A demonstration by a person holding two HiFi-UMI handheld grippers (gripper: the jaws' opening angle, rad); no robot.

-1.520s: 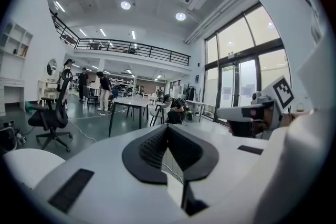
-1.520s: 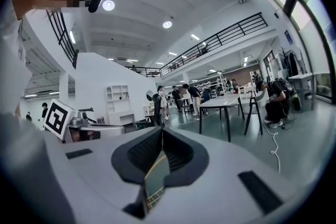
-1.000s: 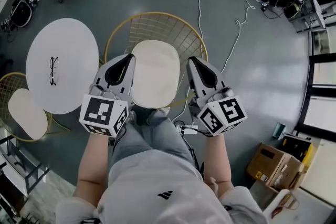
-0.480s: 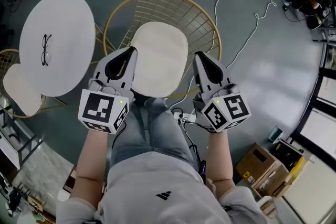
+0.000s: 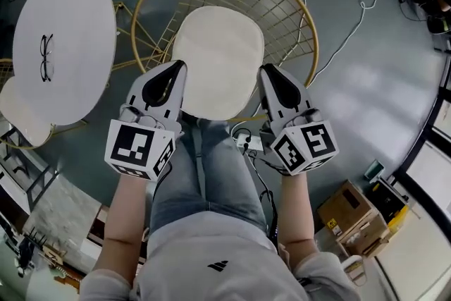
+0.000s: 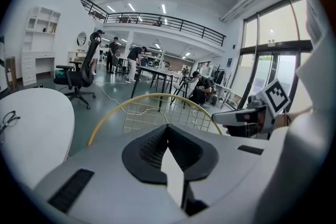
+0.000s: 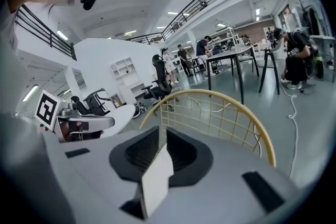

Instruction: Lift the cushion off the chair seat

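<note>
A cream oval cushion [image 5: 218, 60] lies over the seat of a gold wire chair [image 5: 296, 3]. My left gripper [image 5: 176, 67] is at the cushion's near left edge and is shut on it. A pale sliver of that edge [image 6: 173, 176] shows between the closed black pads. My right gripper [image 5: 266, 72] is at the near right edge. Its jaws are opening: a narrow gap shows between the pads [image 7: 181, 152], and the cushion's edge [image 7: 156, 181] still lies in that gap. The gripper bodies hide the rest of the cushion in both gripper views.
A round white table [image 5: 63, 17] with a pair of glasses [image 5: 46, 56] stands to the left. Beside it is a second wire chair with a cream cushion [image 5: 21, 116]. A power strip [image 5: 248, 143] and cables [image 5: 352, 17] lie on the floor. Cardboard boxes [image 5: 352, 211] sit at the lower right.
Both grippers have come down together with the cushion between them. The chair and cushion now fill more of the head view, and the cushion sits lower over the seat.
</note>
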